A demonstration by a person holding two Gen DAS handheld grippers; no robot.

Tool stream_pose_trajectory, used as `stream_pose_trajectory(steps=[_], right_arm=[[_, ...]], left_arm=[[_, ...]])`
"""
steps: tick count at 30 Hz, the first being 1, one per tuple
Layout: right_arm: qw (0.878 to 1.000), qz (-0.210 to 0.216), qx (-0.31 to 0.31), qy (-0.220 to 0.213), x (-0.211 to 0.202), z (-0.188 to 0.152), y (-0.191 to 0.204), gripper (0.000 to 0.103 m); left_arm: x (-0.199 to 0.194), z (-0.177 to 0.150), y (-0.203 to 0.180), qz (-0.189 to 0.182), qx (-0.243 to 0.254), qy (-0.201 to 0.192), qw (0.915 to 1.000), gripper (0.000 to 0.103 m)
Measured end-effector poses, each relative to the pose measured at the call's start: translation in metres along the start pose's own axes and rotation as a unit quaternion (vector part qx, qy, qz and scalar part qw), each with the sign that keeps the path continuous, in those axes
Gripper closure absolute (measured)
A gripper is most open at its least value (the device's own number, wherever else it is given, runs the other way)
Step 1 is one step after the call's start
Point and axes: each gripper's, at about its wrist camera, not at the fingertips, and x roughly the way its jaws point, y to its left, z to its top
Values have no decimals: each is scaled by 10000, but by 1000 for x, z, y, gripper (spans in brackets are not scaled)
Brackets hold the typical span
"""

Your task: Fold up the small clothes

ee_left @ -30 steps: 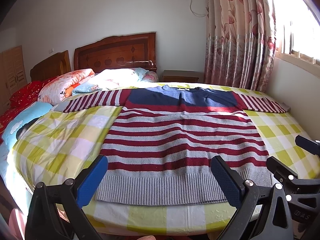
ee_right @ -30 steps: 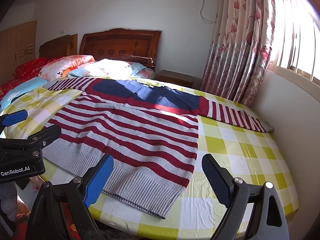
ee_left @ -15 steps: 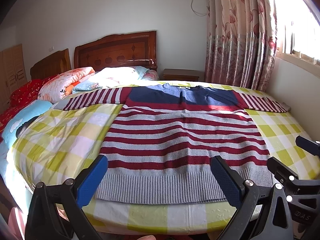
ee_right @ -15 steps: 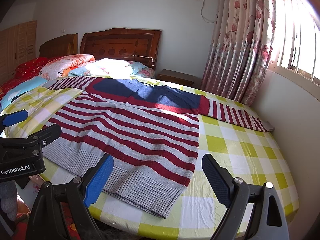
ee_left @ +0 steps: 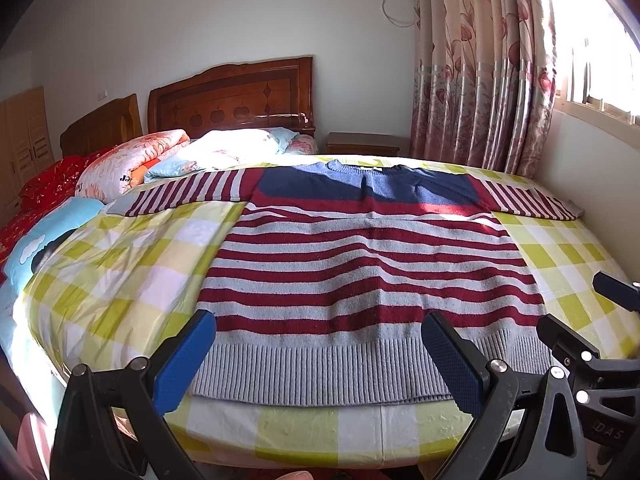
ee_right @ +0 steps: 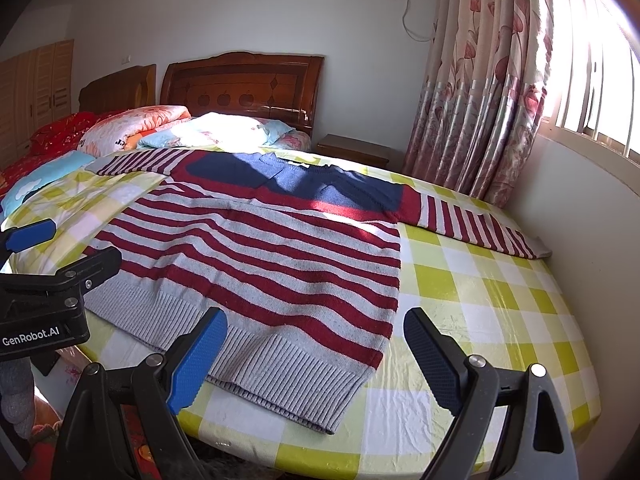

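A red-and-grey striped sweater (ee_left: 360,272) with a navy yoke lies flat on the yellow checked bed cover (ee_left: 120,280), both sleeves spread out sideways and the grey ribbed hem nearest me. It also shows in the right wrist view (ee_right: 260,264). My left gripper (ee_left: 320,360) is open and empty, hovering over the hem. My right gripper (ee_right: 316,360) is open and empty, over the sweater's near right hem corner. Each gripper shows at the edge of the other's view: the right gripper (ee_left: 592,356), the left gripper (ee_right: 52,252).
Pillows and folded quilts (ee_left: 160,160) lie at the head of the bed before a wooden headboard (ee_left: 232,100). A nightstand (ee_left: 362,144) and floral curtains (ee_left: 480,80) stand at the back right. A wall with a window (ee_right: 592,200) runs along the bed's right edge.
Both views have shifted very slightly; the sweater lies as before and both grippers stay open.
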Motion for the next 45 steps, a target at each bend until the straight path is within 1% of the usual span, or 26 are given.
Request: stream_pose_trajectory(steps=[5,8,10,14,16,19,21,23,24,25,27,29,31,32,33,34,36,38,39,40,41,43,44,45], right_arm=[[9999,52,18,104,9,-3,-3,11],[9996,97,98,233,22,-3,-13,11],[9989,114,245,388,36,-2,-24,11],[9952,37,711,675,60,0,-50,12],[9930,35,864,804,71,0,-59,15],[9918,75,962,840,81,5,-72,16],[9896,85,1151,860,89,9,-90,16],[9829,65,1609,897,101,12,-122,16],[9772,-22,1890,965,109,12,-143,16],[9703,-122,2178,1042,118,13,-166,17],[9542,-402,2747,1114,137,15,-214,18],[9371,-735,3202,1180,157,19,-259,19],[9224,-1093,3513,1174,180,27,-303,21],[9156,-1266,3628,1182,192,31,-321,21],[9084,-1366,3773,1170,205,34,-342,23],[9026,-1473,3884,1130,216,38,-359,25],[8985,-1798,3851,1095,237,49,-382,26],[8988,-2063,3712,1084,256,59,-396,28],[8976,-2174,3668,1117,263,63,-400,42],[8961,-2212,3692,1086,264,66,-403,80],[8929,-2077,3878,960,264,64,-409,95],[8851,-1622,4320,596,255,52,-419,95],[8819,-1395,4491,326,247,45,-422,95],[8801,-1268,4576,17,236,42,-422,96]], left_arm=[[10,1,1,29,7,53,10000,0],[24,2,-1,47,91,159,9998,0],[37,6,-3,115,171,243,9995,0],[63,19,-3,62,60,492,9987,0],[74,23,-7,39,100,584,9982,0],[90,33,-13,43,286,703,9971,0],[104,46,-16,-76,372,799,9961,0],[125,63,-18,-253,421,977,9940,0],[140,74,-20,-366,425,1136,9919,0],[155,83,-20,-468,418,1260,9900,0],[188,101,-21,-591,327,1328,9888,0],[219,114,-17,-527,148,1366,9891,0],[247,118,-13,-530,-52,1532,9868,0],[255,117,-11,-509,-109,1539,9867,0],[255,118,-13,-428,-69,1462,9883,0],[255,118,-14,-432,-53,1460,9883,0],[254,116,-12,-487,-66,1431,9885,0],[253,115,-9,-540,-122,1398,9886,0],[253,115,-9,-535,-118,1407,9885,0],[254,115,-10,-509,-66,1423,9885,0],[255,115,-12,-478,-8,1445,9884,0],[256,115,-15,-410,46,1476,9882,0],[256,116,-14,-408,23,1483,9881,0],[257,116,-13,-401,12,1496,9879,0]])
